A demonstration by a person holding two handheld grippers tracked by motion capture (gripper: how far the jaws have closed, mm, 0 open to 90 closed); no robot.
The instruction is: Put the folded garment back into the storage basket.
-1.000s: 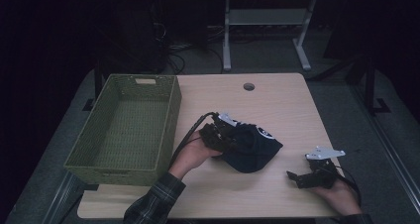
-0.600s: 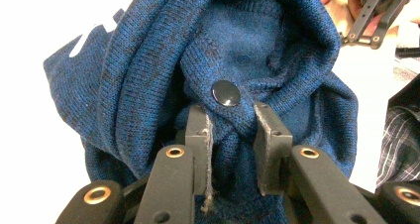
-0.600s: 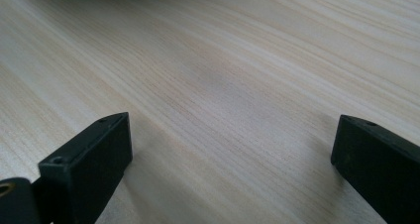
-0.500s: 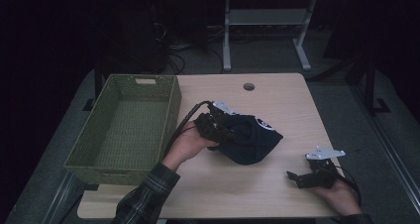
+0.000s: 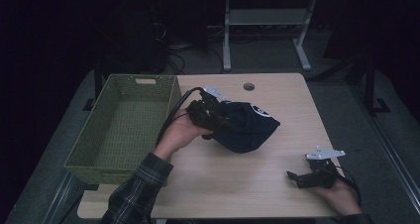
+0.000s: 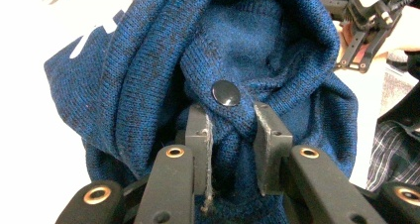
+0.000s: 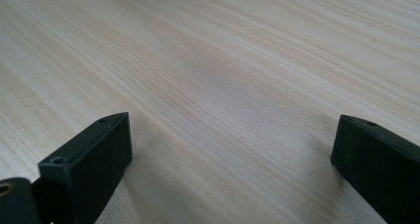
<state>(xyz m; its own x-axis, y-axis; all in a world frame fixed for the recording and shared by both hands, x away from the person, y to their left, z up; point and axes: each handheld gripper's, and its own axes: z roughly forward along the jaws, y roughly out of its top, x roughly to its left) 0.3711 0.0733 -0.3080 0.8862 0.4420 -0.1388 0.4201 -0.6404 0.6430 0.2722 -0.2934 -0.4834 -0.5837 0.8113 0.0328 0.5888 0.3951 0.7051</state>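
Observation:
A dark blue knitted garment (image 5: pixel 245 125) with a white mark and a black snap button (image 6: pixel 226 93) hangs bunched above the middle of the wooden table (image 5: pixel 282 95). My left gripper (image 5: pixel 210 120) is shut on a fold of the knit garment (image 6: pixel 148 75), just below the button, and holds it lifted off the tabletop. My right gripper (image 5: pixel 297 178) rests low at the table's front right, jaws wide open over bare wood (image 7: pixel 223 85), nothing between them.
A green woven basket (image 5: pixel 124 125) stands empty at the table's left edge, close beside the left hand. A round cable hole (image 5: pixel 248 86) lies near the table's far edge. A metal stand (image 5: pixel 267 30) is on the floor behind.
The left gripper has risen and drifted a little toward the far side, lifting the blue garment off the table. The right gripper has stayed where it was.

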